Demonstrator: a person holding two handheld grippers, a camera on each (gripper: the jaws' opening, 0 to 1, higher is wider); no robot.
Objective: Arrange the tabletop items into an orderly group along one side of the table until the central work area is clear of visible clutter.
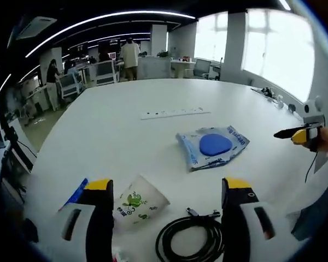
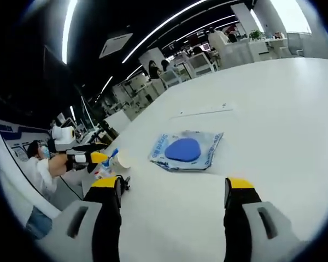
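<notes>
one paper cup (image 1: 138,203), one coiled black cable (image 1: 190,238) and one blue packet (image 1: 213,145) are counted on the white table (image 1: 126,136); left gripper (image 1: 168,188) and right gripper (image 2: 174,188) are held wide, empty

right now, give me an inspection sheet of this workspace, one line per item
Surface: white table, mostly bare; a thin strip lies flat near its middle.
Job's things: clear packet holding a blue object flat at centre; paper cup with green print on its side near the left gripper; blue item beside the left jaw, partly hidden.
Clutter: nothing seen beyond those.
Grippers: left gripper open, jaws either side of the cup and cable, touching neither; right gripper open, empty, aimed at the packet.
Cables: coiled black cable with plug, near table edge.
Surroundings: open office, desks, chairs, people standing at the back, bright windows.
</notes>
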